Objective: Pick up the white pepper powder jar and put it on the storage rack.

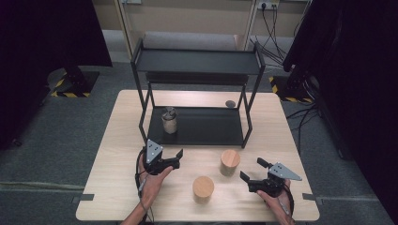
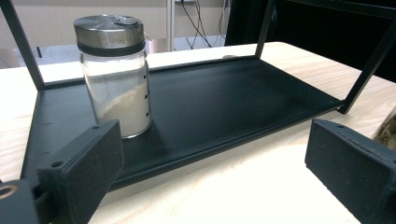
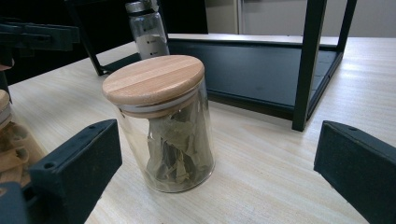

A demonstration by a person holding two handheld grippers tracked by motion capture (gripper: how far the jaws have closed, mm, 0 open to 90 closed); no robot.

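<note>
Two claws: both sit low at the near edge of the worktop [image 1: 117,140], jaws apart, holding nothing.
Left claw [image 1: 171,158]: points at the rack's lower shelf, close to its front edge.
Right claw [image 1: 251,171]: faces the leaf jar, not touching it.
Near jar [image 1: 203,189]: wooden lid, between the two claws, on the worktop.
Leaf jar [image 3: 161,123]: wooden lid, dried leaves inside, upright on the worktop just in front of the rack.
Shaker [image 2: 115,74]: metal cap, pale powder, standing at the left of the lower shelf.
Rack [image 1: 197,86]: black, two shelves; top shelf bare.
Progress: by my reading, one container is shelved and two jars are left; the leaf jar looks like the next pick, and no grasp has begun.
</note>
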